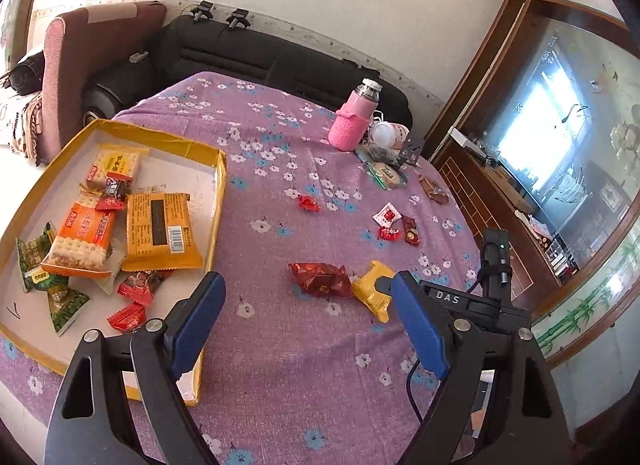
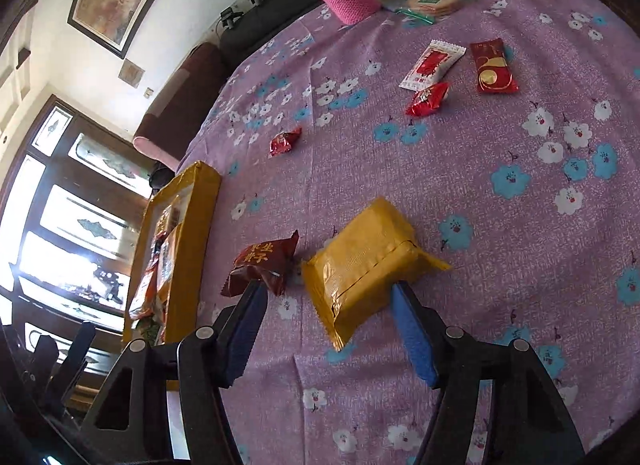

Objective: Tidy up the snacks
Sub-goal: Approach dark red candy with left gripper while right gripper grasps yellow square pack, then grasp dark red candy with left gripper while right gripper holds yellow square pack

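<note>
Right gripper (image 2: 326,297) had its jaws part-open around the yellow packet (image 2: 360,261), pads not visibly pressing, so not gripped. Packet lay on the bench just beside the dark red packet (image 2: 264,261), near the box (image 1: 219,181). Best move, I'd judge: centre the pads on the packet's long sides, close firmly, lift clear of the red one. Left gripper (image 1: 304,317) hung wide and empty by the box's wall. Purple floral cloth (image 2: 480,185) covered the bench; black sofa (image 1: 240,49) and pink flask (image 1: 352,117) sat behind.

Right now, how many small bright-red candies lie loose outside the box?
2: a lone candy mid-cloth beyond the box; a second candy beside the white-and-red sachet. More may be hidden.
</note>
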`<state>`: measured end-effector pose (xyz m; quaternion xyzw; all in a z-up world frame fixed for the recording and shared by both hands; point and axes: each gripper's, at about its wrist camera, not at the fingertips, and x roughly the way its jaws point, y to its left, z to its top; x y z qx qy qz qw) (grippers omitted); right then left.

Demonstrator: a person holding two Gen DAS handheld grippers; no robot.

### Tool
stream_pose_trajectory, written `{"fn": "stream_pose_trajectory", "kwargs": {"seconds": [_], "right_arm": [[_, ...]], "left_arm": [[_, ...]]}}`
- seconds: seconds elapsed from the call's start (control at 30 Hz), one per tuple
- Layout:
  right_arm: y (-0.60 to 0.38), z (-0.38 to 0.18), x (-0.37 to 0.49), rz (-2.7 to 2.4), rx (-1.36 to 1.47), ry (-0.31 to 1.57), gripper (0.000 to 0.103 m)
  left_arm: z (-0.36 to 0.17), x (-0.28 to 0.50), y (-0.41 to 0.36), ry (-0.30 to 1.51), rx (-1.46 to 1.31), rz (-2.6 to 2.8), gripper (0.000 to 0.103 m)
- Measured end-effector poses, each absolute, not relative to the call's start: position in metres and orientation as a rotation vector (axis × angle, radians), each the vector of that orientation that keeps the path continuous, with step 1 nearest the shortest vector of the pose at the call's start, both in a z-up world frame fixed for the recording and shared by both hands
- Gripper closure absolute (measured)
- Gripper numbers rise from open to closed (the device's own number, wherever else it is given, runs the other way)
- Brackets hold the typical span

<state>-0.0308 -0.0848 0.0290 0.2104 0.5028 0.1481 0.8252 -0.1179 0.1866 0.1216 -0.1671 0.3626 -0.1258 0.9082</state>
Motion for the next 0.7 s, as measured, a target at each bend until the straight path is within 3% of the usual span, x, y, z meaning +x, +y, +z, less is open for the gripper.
{"fn": "stream_pose_trajectory", "kwargs": {"seconds": [0.03, 0.1, 0.2, 0.4, 0.63, 0.67, 0.7], "right_arm": [[-0.079, 0.028, -0.025, 0.301, 0.414, 1.073, 0.04], [-0.07, 0.024, -0.014, 0.273, 0.36, 1.106, 0.058], [-0.064, 0.021, -0.012, 0.277, 0.277, 1.079, 0.061], [-0.083, 0.028, -0.015, 0.23, 0.179, 1.036, 0.08], [-0.114, 0.032, -0.016, 0.272, 0.22, 1.033, 0.076], [-0.117, 0.033, -0.015, 0.268, 0.243, 1.025, 0.072], [-0.119, 0.033, -0.013, 0.268, 0.27, 1.02, 0.059]], "left_arm": [[0.119, -0.115, 0.185, 0.753, -0.338, -0.262, 0.018], [0.117, -0.108, 0.181, 0.763, -0.324, -0.277, 0.018], [0.113, -0.087, 0.161, 0.81, -0.254, -0.332, 0.018], [0.079, -0.03, 0.113, 0.97, -0.094, -0.431, 0.018], [0.038, 0.01, 0.089, 1.101, -0.033, -0.423, 0.018], [0.032, 0.01, 0.088, 1.124, -0.031, -0.421, 0.018], [0.029, 0.007, 0.086, 1.138, -0.021, -0.42, 0.018]]}}
